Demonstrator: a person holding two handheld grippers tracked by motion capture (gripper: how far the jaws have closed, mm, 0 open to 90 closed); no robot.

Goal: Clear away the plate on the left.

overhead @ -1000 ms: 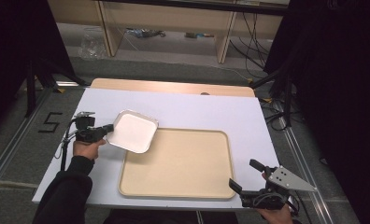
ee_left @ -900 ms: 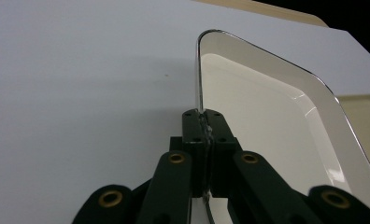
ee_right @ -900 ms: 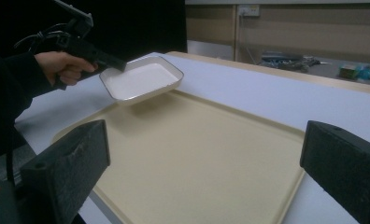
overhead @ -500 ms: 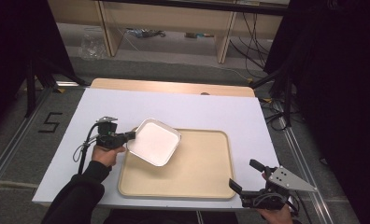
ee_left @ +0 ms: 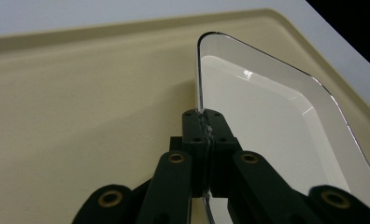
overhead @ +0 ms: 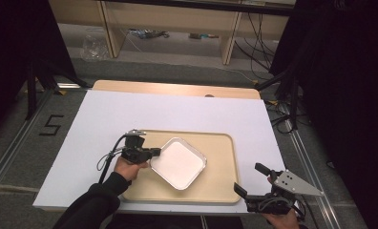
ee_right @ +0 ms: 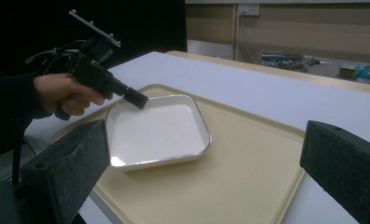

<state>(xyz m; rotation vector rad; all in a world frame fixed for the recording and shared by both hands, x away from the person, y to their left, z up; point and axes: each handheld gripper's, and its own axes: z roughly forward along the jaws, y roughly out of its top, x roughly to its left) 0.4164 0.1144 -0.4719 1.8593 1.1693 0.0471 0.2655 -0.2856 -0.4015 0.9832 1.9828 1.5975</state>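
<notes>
A white square dish (overhead: 178, 162) with a shiny rim is over the beige tray (overhead: 223, 167), toward its left half. My left gripper (overhead: 154, 152) is shut on the dish's left rim; in the left gripper view its jaws pinch the thin rim (ee_left: 203, 116) with the dish (ee_left: 267, 126) reaching away to the right. The right gripper view shows the dish (ee_right: 157, 130) on or just above the tray (ee_right: 248, 168), with the left gripper (ee_right: 138, 100) at its corner. My right gripper (overhead: 251, 179) stands open off the tray's front right corner, nothing between its pads.
The tray lies on a white tabletop (overhead: 177, 109) with a wooden strip (overhead: 177, 88) along its far edge. Shelving and cables stand on the floor behind. A floor marking "5" (overhead: 51, 125) lies left of the table.
My left gripper has carried the dish to the right, from over the white tabletop left of the tray to above the tray's left half. The right gripper has stayed put.
</notes>
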